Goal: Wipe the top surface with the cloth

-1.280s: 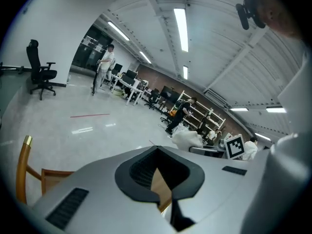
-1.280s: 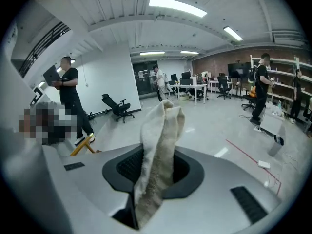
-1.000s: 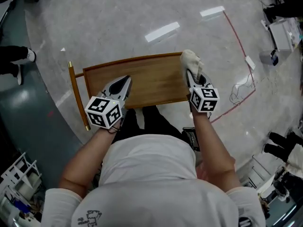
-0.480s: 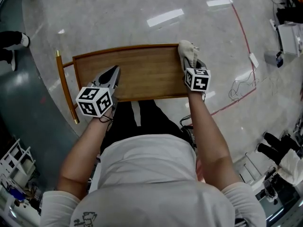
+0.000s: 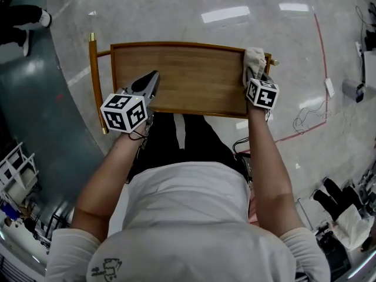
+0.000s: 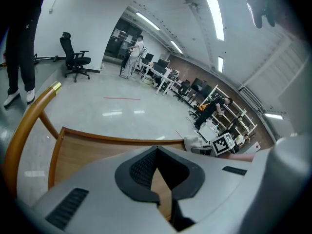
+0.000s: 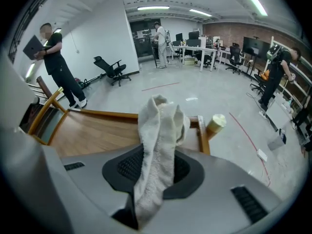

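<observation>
At the wooden top's point(image 5: 188, 78) right end my right tongs point(image 5: 256, 76) clamp the cloth point(image 5: 254, 59), perhaps touching wood, beside a brass-capped post point(image 7: 216, 123); my left tongs point(image 5: 153, 79) sit closed, empty.

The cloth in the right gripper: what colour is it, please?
Off-white; the cloth shows best in the right gripper view.

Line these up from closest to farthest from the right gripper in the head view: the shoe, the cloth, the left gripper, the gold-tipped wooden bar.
From the right gripper:
1. cloth, pinched in its jaws.
2. left gripper, over the top's left part.
3. gold-tipped wooden bar, beyond the left edge.
4. shoe, on the floor, far left.
</observation>
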Tool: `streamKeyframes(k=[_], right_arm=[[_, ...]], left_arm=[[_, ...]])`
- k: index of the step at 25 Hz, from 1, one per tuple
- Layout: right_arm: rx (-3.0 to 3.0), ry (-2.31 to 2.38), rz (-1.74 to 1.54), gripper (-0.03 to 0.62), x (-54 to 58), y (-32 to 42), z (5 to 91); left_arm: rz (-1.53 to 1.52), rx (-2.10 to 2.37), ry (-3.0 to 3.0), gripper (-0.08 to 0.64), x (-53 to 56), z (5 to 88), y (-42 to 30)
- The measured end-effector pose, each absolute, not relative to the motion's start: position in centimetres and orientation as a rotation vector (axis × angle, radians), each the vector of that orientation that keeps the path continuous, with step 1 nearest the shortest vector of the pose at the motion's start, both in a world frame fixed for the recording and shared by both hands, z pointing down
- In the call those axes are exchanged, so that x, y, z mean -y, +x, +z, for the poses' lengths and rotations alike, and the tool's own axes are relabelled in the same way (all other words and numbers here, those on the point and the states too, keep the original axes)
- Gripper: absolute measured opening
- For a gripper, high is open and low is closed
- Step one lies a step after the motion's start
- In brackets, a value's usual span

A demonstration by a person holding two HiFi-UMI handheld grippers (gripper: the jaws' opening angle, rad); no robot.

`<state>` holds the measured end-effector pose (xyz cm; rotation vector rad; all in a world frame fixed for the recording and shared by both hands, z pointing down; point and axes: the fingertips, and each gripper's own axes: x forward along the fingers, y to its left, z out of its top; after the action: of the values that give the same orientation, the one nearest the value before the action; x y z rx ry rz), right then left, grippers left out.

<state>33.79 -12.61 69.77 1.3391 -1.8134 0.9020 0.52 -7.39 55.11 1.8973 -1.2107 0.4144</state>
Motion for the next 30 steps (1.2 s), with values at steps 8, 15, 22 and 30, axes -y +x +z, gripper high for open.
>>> streamKeyframes(k=[8, 15, 22, 30], right_arm=[[1.896, 1.183, 0.873, 0.097, 11.7, 21.7, 70.4], [1.985, 0.998, 0.839, 0.097, 10.6, 7.0, 70.8], [2.048, 0.881, 0.843, 0.097, 9.4, -5.3, 71.0], [2.081, 0.774, 0.823, 0.097, 8.8, -15.3, 71.5]], left_arm=[[0.418, 1.179, 1.842, 0.006, 4.7, 56.2, -4.5], [0.4, 1.226, 1.801, 0.006, 3.8, 55.8, -11.6], [0.366, 1.266, 1.784, 0.006, 1.3, 53.9, -18.5], [0.348, 1.275, 1.756, 0.006, -1.1, 54.1, -24.2]])
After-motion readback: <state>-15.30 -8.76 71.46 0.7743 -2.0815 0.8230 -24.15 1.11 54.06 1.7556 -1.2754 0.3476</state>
